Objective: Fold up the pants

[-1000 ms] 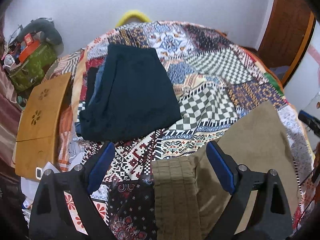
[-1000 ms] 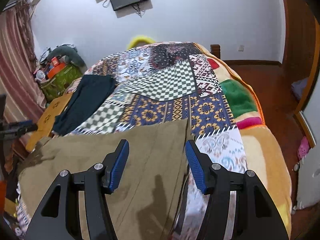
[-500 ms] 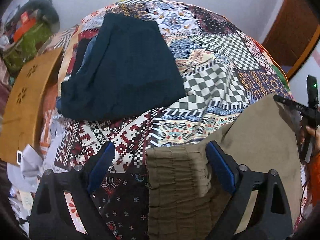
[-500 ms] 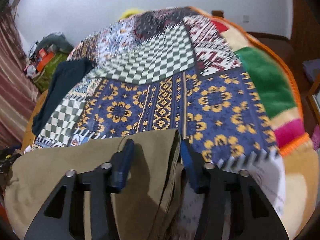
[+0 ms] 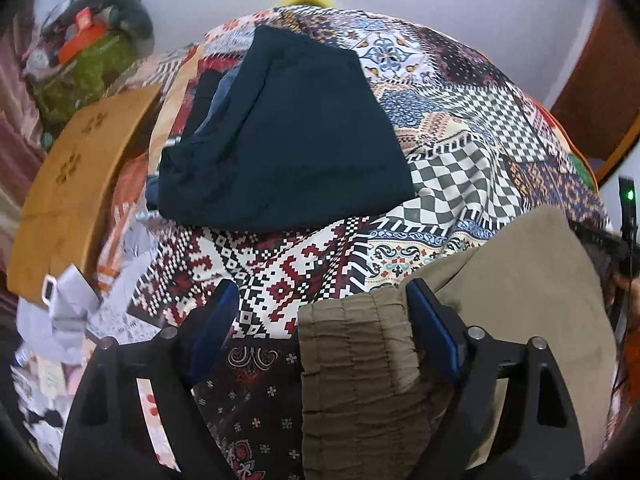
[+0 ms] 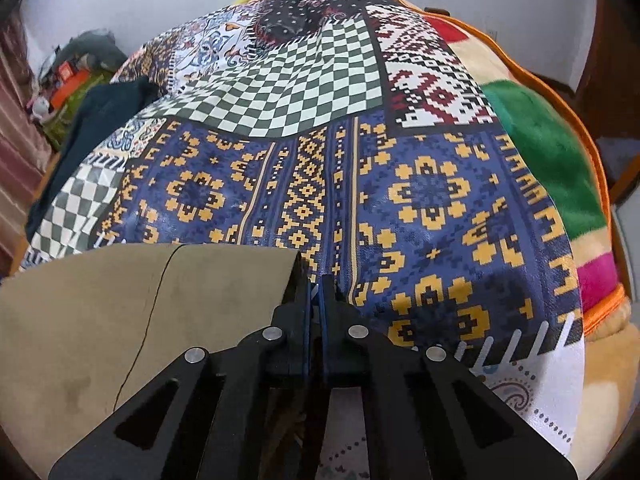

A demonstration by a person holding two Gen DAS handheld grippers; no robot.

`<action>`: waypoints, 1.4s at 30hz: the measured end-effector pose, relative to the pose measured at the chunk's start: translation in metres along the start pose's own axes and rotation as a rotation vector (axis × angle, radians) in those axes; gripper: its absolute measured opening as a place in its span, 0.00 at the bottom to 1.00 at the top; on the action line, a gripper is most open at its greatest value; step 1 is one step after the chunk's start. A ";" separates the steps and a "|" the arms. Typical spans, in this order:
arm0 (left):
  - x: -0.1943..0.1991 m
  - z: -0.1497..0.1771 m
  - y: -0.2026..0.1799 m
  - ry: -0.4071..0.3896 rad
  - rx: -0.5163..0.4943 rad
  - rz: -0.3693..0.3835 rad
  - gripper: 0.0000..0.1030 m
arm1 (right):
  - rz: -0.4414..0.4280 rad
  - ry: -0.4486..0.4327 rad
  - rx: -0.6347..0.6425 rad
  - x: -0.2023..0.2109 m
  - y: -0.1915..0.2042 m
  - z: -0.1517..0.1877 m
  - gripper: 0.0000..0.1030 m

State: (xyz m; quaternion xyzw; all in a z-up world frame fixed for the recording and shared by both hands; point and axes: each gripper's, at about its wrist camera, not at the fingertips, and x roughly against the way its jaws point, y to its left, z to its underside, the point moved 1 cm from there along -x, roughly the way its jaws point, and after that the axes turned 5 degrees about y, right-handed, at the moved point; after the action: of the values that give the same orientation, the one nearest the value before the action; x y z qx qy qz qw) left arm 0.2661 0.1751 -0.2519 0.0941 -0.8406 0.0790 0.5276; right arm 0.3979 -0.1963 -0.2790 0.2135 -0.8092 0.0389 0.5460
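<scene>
Pants point(image 5: 500, 300) lie flat on the bed point(image 6: 320, 184), not folded yet. Your right tongs point(image 6: 316, 292) just pinched shut on the hem corner. Left tongs point(image 5: 324, 328) are apart over the waistband, closing a bit; grab, then fold.

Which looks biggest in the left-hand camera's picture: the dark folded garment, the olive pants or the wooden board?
1. Dark folded garment.
2. Olive pants, a close second, though they lie nearest the camera and run out of frame, so this is unsure.
3. Wooden board.

Right claw point(image 6: 317, 292) now clamped on olive pants' point(image 6: 120, 312) hem corner.
</scene>
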 end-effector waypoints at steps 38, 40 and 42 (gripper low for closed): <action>0.013 0.004 -0.009 -0.026 -0.113 -0.075 0.88 | 0.107 -0.005 0.107 -0.008 0.038 -0.008 0.13; 0.021 0.002 -0.011 -0.033 -0.126 -0.077 0.88 | 0.139 -0.017 0.120 0.002 0.043 -0.010 0.14; 0.032 -0.003 -0.014 -0.051 -0.130 -0.069 0.88 | 0.118 -0.058 0.123 0.017 0.049 -0.012 0.15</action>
State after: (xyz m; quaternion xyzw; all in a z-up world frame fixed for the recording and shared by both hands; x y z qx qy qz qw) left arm 0.2589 0.1597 -0.2213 0.0905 -0.8535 0.0037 0.5132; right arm 0.3839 -0.1540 -0.2503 0.1995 -0.8320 0.1143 0.5048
